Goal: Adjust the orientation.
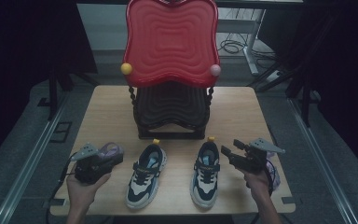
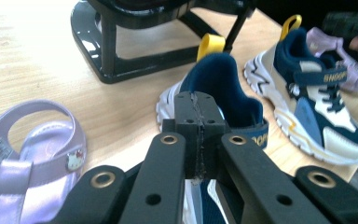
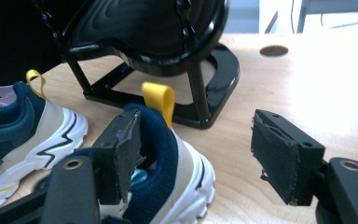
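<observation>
From above, a wooden table [image 1: 242,107] carries a two-tier rack [image 1: 170,70] with a red top shelf and a black lower one; in front of it two navy-and-cream sneakers stand side by side, the left sneaker [image 1: 145,175] and the right sneaker [image 1: 205,173], heels toward the rack; the left gripper [image 1: 103,161] is held just left of the pair, over a lilac sandal [image 1: 109,150]; the right gripper [image 1: 228,156] sits just right of the pair.

In the left gripper view the jaws are pressed together with nothing between them, in front of the near sneaker's heel; the sandal lies on the wood at the left.

In the right gripper view the jaws stand wide apart; the left pad [image 3: 121,156] is beside the sneaker's heel collar, the other over bare wood.
</observation>
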Demonstrator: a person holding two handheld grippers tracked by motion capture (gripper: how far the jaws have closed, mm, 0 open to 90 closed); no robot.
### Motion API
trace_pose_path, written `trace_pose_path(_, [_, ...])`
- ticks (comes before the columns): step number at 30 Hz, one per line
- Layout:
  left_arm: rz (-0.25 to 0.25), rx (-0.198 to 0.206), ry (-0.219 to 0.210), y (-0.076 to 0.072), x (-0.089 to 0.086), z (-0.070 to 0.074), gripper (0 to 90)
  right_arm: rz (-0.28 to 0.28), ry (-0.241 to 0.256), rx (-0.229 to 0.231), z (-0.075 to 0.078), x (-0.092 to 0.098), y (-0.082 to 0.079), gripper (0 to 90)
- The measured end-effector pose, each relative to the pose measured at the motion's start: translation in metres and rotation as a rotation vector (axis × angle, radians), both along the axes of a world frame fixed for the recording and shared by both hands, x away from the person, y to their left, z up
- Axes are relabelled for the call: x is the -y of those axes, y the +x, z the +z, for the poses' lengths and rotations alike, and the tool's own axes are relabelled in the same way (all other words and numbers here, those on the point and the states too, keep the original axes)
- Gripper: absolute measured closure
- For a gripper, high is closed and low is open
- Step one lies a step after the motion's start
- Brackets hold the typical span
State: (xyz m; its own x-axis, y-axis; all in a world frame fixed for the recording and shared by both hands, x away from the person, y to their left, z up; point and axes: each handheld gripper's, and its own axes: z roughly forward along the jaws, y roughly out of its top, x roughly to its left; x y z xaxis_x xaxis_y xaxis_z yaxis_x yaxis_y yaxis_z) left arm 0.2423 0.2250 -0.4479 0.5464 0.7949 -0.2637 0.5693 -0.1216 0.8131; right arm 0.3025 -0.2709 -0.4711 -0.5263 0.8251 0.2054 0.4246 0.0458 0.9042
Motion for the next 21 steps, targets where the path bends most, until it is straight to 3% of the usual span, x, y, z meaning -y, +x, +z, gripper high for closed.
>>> trace_pose_path(7, [0.016,-0.004,0.148,-0.020,-0.006,-0.005,90.0,0.036,-0.056,0.035,0.008,-0.020,-0.006,32.9])
trace_pose_path(9, [0.018,-0.039,0.121,-0.022,-0.015,-0.012,90.0,0.042,-0.065,0.042,0.010,-0.024,-0.004,32.6])
trace_pose_path(13, [0.056,-0.084,0.122,-0.024,-0.027,-0.025,90.0,0.081,-0.090,0.056,0.016,-0.039,0.007,32.6])
trace_pose_path(17, [0.068,-0.096,0.120,-0.025,-0.030,-0.030,90.0,0.102,-0.099,0.071,0.020,-0.050,0.018,33.2])
trace_pose_path(21, [0.077,-0.106,0.147,-0.025,-0.031,-0.032,90.0,0.117,-0.103,0.045,0.015,-0.052,0.017,33.3])
